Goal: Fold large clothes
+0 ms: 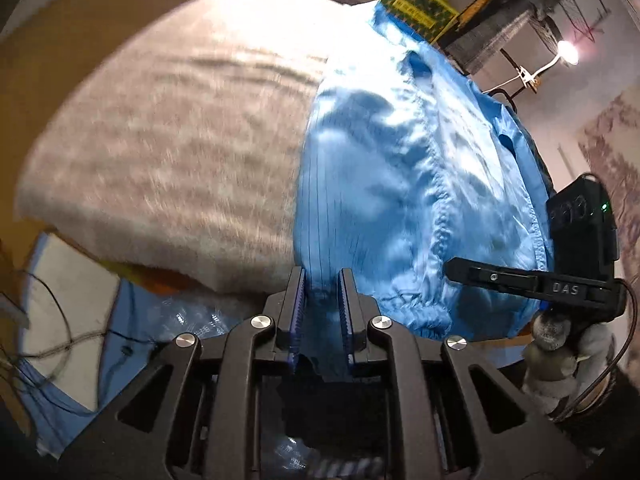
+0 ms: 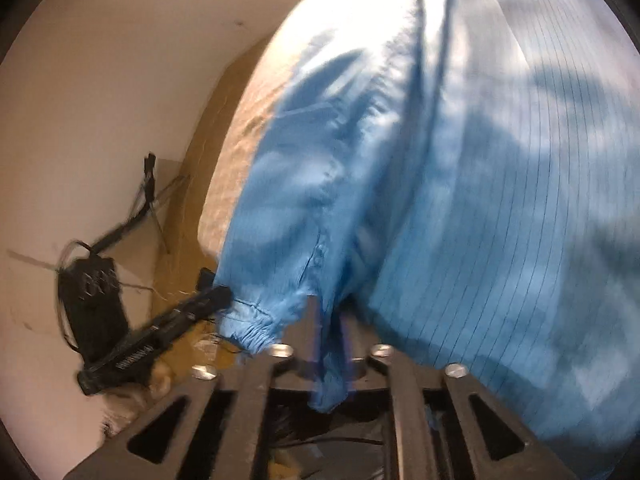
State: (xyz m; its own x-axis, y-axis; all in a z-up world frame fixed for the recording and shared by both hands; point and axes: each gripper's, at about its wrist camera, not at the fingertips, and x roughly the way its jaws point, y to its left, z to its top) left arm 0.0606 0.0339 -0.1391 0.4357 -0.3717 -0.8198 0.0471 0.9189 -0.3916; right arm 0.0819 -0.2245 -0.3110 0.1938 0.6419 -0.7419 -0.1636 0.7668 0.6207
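Blue, thin and glossy, pin-striped: large garment (image 1: 400, 184) lying spread over the right half of a bed, draped across a beige fleece blanket (image 1: 168, 152) covering the mattress. Starting at the left of the left wrist view: blanket edge overhanging, loose cables and more blue cloth showing below it. Moving right: left gripper (image 1: 322, 300) narrowed onto a strip of the garment's hem, cloth running down between the ridged pads (image 1: 298, 300) and apparently pinched there. Further right: gathered cuff lying near the hem, then the right gripper (image 1: 456, 270) reaching in from the side, its tip touching the cloth's edge, a gloved hand (image 1: 560, 344) beneath it.

Switching to the right wrist view: left gripper (image 2: 216, 300) coming in at the left beside the elastic cuff (image 2: 248, 328); at centre, right gripper (image 2: 328, 320) set narrow with a bunched fold of blue cloth hanging through it, seemingly held.

Judging the step: taking both hem corners, readying to lift and fold over. Risking, from here: slick fabric sliding out of a shallow pinch once tension comes on; catching two layers or the sleeve instead of one edge, giving a crooked fold; dragging the blanket along; snagging trailing cables.
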